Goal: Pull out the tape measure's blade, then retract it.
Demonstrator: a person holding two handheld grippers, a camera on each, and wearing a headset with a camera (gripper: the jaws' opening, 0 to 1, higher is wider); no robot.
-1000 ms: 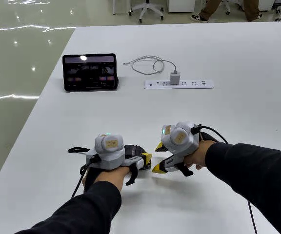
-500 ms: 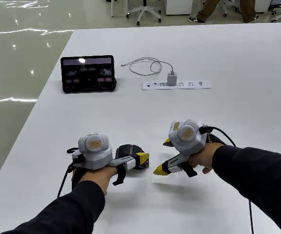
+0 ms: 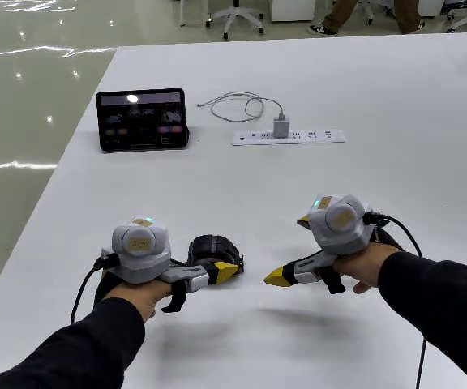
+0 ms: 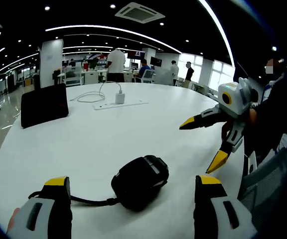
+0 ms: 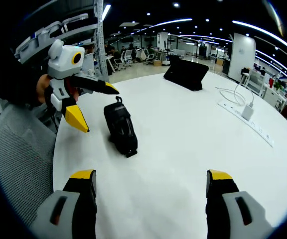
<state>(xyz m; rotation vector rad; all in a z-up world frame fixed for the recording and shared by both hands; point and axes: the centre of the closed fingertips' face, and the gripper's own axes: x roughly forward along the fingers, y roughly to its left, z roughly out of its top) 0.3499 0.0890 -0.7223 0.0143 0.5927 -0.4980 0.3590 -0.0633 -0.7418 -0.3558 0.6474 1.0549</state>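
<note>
The black tape measure (image 4: 139,181) lies on the white tabletop (image 3: 298,186), between the spread fingers of the left gripper (image 4: 132,180) (not pinched). The right gripper (image 5: 151,174), fingers likewise spread, points at it from nearby, apart.

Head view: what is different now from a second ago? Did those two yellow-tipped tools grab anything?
The two tools drew apart. The left tool backed off to the person's left, uncovering the black tape measure. The right tool moved away to the right. Both are open and hold nothing. The tape measure stayed lying on the white table, no blade showing. The tablet and power strip kept their places.
</note>
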